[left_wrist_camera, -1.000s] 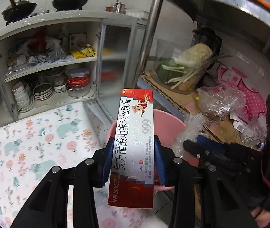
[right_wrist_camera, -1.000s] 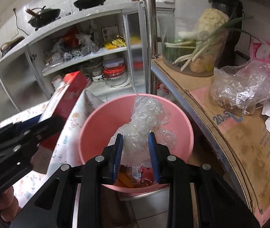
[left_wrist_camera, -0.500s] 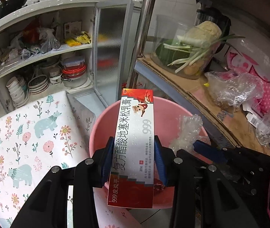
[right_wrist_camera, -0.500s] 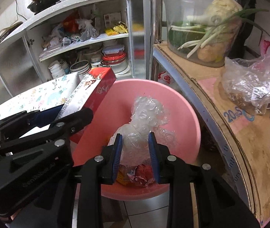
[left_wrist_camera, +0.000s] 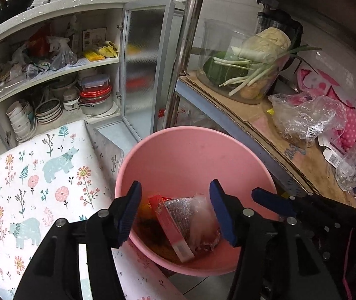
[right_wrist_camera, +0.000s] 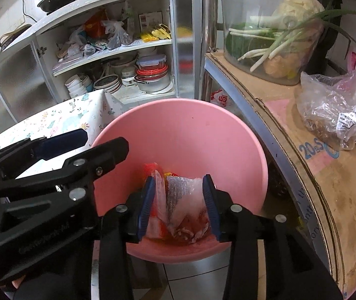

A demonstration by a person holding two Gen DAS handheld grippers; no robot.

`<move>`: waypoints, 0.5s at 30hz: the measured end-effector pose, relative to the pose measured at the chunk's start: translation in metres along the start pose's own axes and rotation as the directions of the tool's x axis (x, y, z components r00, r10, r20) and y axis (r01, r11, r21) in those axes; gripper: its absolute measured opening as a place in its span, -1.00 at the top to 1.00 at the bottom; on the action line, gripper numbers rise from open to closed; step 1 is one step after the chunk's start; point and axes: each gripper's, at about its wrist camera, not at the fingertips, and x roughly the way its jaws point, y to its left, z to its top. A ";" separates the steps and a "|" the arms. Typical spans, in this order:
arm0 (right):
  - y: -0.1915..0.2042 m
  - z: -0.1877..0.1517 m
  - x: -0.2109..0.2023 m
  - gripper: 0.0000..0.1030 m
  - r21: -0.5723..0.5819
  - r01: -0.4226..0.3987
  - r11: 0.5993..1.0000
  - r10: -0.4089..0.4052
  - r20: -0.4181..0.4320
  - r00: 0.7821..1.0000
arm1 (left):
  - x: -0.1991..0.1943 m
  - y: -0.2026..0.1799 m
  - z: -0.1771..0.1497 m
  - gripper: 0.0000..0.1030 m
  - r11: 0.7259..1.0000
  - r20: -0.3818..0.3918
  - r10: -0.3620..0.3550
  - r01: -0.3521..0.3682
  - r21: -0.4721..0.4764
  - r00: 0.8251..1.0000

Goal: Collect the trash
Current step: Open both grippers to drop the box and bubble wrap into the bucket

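On my left lies the floral-and-bear patterned tablecloth (left_wrist_camera: 40, 175), its corner edge just beside the rim of the round pink plastic basin (left_wrist_camera: 190, 155), which sits low between that table and the cardboard-covered metal shelf (left_wrist_camera: 278, 135) on the right. My left gripper (left_wrist_camera: 175, 212) hangs over the basin's near rim, jaws opening and wide apart, nothing pressed between them. Below lie two pieces of trash: one red-and-white cardboard box (left_wrist_camera: 175, 230) and one crumpled clear bubble-wrap sheet (left_wrist_camera: 200, 215), both at the basin's bottom on other scraps (too jumbled to count). My right gripper (right_wrist_camera: 179, 207) is also over the basin, jaws opening, the pads clear of the wrap behind them. Only the right view shows the white tiled floor (right_wrist_camera: 190, 280) under the basin; only the left shows the shelf's pink dotted cloth (left_wrist_camera: 350, 130).
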 end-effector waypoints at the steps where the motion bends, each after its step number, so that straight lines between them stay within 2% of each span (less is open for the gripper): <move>1: 0.000 0.000 -0.002 0.21 0.000 0.000 1.000 0.000 0.002 1.000 | -0.002 -0.001 0.000 -0.10 1.000 0.001 0.002 -0.002 0.003 1.000; 7: 0.002 -0.002 -0.016 0.17 0.006 -0.011 1.000 0.011 0.023 1.000 | -0.019 -0.007 0.000 -0.10 1.000 0.039 0.016 -0.016 0.020 0.999; 10: 0.006 -0.005 -0.026 0.09 0.004 -0.015 1.000 0.015 0.040 0.999 | -0.032 -0.007 -0.002 -0.10 0.999 0.059 0.028 -0.029 0.013 0.998; 15: 0.015 -0.012 -0.044 0.07 0.006 -0.028 1.000 0.028 0.074 0.997 | -0.051 -0.006 -0.007 -0.10 0.999 0.071 0.037 -0.037 -0.002 0.997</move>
